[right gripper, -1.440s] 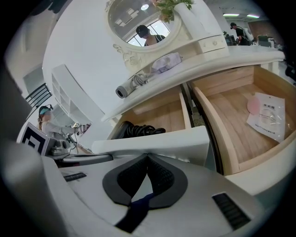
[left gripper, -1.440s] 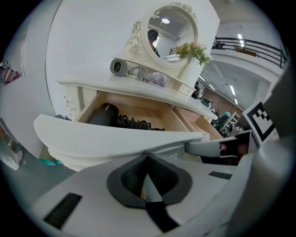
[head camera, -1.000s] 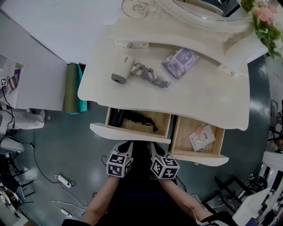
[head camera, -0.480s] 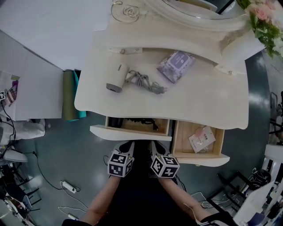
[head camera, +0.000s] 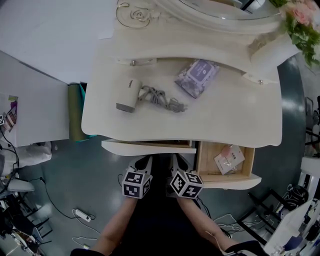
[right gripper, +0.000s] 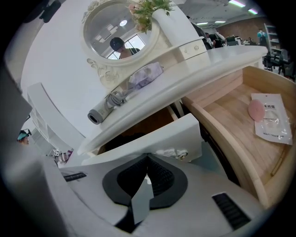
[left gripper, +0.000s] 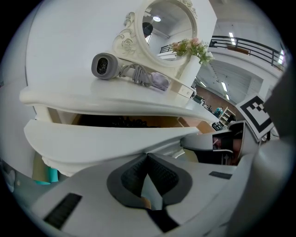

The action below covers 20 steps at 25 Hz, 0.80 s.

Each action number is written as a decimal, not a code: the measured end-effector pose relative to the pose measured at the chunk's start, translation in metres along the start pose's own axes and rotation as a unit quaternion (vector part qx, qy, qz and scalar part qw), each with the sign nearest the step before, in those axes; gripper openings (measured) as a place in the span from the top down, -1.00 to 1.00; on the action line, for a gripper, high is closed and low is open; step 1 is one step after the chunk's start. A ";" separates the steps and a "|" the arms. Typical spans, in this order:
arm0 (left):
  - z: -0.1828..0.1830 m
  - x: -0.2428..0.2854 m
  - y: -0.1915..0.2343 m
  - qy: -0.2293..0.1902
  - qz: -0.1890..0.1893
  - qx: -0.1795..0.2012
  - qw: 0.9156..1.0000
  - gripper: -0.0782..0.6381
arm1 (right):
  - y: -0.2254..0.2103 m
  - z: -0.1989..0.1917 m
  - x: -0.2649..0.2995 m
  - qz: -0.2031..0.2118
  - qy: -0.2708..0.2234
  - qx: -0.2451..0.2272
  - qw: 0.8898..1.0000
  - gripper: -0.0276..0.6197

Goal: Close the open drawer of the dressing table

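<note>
The cream dressing table (head camera: 235, 115) has two drawers. Its left drawer (head camera: 147, 148) is pushed almost fully in, and only a thin slit of the inside shows. Both grippers press tips-first against that drawer front, side by side. My left gripper (head camera: 144, 161) is shut with nothing held; in its own view the left gripper (left gripper: 148, 155) touches the white front (left gripper: 101, 139), with dark items (left gripper: 125, 122) behind. My right gripper (head camera: 176, 161) is shut too, and the right gripper (right gripper: 148, 157) rests against the front's right end (right gripper: 157, 136). The right drawer (head camera: 250, 179) stands open, holding a pink-and-white packet (head camera: 229, 159).
On the tabletop lie a white hair dryer (head camera: 128, 95) with its coiled cord and a purple wipes packet (head camera: 196, 78). A mirror (head camera: 220, 7) and flowers (head camera: 300, 20) stand at the back. A green rolled mat (head camera: 75, 112) leans at the table's left; a power strip (head camera: 82, 216) lies on the floor.
The left drawer has slid inward from about half open to nearly shut. Both grippers moved forward with its front. The right drawer has not moved.
</note>
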<state>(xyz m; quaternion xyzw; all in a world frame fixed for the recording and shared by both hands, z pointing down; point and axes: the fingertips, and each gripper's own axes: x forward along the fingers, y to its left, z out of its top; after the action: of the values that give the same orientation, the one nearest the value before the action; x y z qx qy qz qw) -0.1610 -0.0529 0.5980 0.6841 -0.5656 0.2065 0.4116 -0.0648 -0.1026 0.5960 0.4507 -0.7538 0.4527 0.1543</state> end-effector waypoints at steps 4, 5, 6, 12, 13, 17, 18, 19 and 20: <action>0.011 0.005 0.008 -0.004 0.003 0.006 1.000 0.78 | 0.001 0.010 0.010 -0.010 -0.011 0.015 1.000 0.84; 0.013 0.006 0.009 -0.003 0.003 0.008 1.000 0.79 | 0.001 0.012 0.012 -0.012 -0.014 0.017 1.000 0.84; 0.016 0.008 0.010 -0.003 0.002 0.009 1.000 0.79 | 0.002 0.015 0.014 -0.014 -0.016 0.019 1.000 0.84; 0.028 0.015 0.013 -0.007 0.001 0.014 1.000 0.78 | 0.002 0.026 0.023 -0.023 -0.033 0.032 0.999 0.84; 0.030 0.016 0.014 -0.008 0.002 0.016 1.000 0.78 | 0.003 0.028 0.024 -0.023 -0.036 0.035 0.998 0.84; 0.039 0.022 0.017 -0.017 0.005 0.021 1.000 0.78 | 0.003 0.036 0.032 -0.026 -0.047 0.044 0.998 0.84; 0.041 0.023 0.018 -0.020 0.005 0.022 1.000 0.78 | 0.003 0.038 0.034 -0.027 -0.052 0.046 0.997 0.84; 0.043 0.024 0.019 -0.022 0.005 0.022 0.999 0.78 | 0.003 0.040 0.035 -0.027 -0.056 0.048 0.997 0.84; 0.045 0.026 0.019 -0.025 0.004 0.023 0.999 0.78 | 0.003 0.042 0.036 -0.026 -0.061 0.050 0.997 0.84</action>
<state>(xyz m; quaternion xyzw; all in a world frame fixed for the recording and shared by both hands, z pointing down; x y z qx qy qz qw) -0.1804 -0.1050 0.5972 0.6959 -0.5736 0.2045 0.3805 -0.0800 -0.1557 0.5950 0.5043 -0.7261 0.4572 0.0969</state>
